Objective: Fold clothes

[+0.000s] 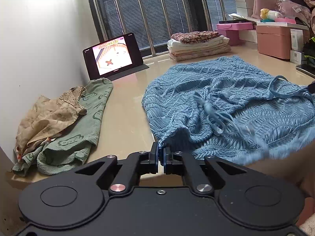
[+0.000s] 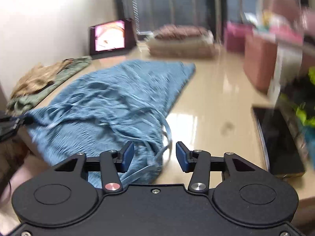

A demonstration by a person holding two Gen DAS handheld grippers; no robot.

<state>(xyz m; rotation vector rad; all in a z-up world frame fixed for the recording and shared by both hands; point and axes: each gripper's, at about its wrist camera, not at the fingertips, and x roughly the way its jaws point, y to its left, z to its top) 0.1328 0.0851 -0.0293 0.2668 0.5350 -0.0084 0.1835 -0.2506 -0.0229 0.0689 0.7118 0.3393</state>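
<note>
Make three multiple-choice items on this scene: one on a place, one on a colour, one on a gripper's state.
1. Where does the tablet stand?
A. by the wall, behind the green cloth
B. on the folded pile
C. on the pink box

2. What colour is the knitted garment?
A. red
B. blue
C. white

3. How is the left gripper?
A. wide open
B. out of view
C. shut on the garment

Key: 1 A, it stands past the green cloth; 2 B, plainly blue; 3 C, its pads pinch the hem.
</note>
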